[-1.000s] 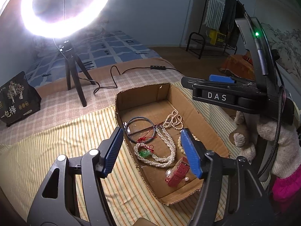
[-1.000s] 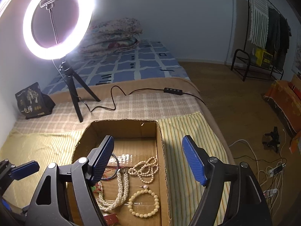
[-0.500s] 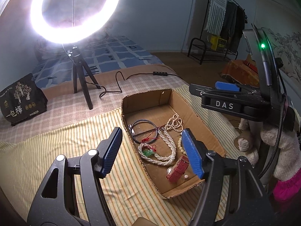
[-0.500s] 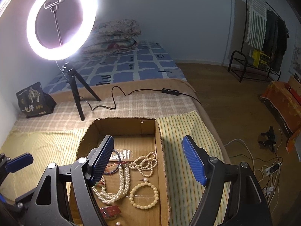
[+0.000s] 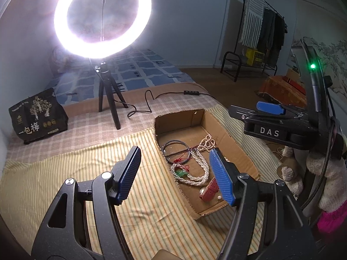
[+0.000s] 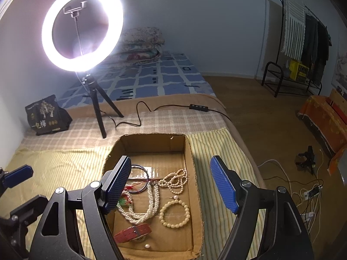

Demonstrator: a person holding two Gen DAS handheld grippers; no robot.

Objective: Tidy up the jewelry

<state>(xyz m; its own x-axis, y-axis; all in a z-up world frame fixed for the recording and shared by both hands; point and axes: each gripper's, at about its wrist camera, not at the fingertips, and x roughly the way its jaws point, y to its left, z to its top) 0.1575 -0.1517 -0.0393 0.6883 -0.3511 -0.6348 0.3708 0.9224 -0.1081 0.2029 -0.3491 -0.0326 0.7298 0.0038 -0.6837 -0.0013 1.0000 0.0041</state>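
Striped cloth (image 6: 219,151), cardboard box (image 6: 151,143) of jewelry (image 6: 173,214) below both open jaws

Glowing ring light (image 6: 82,27), bed (image 6: 151,80), wood floor (image 6: 260,112)

L gripper (image 5: 175,173) open; jewelry in box (image 5: 236,149)

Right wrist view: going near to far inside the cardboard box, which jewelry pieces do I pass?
Loose pearl → red watch strap → cream bead bracelet → small pearl strand bunch → dark bangle, nearest the far wall of the cardboard box.
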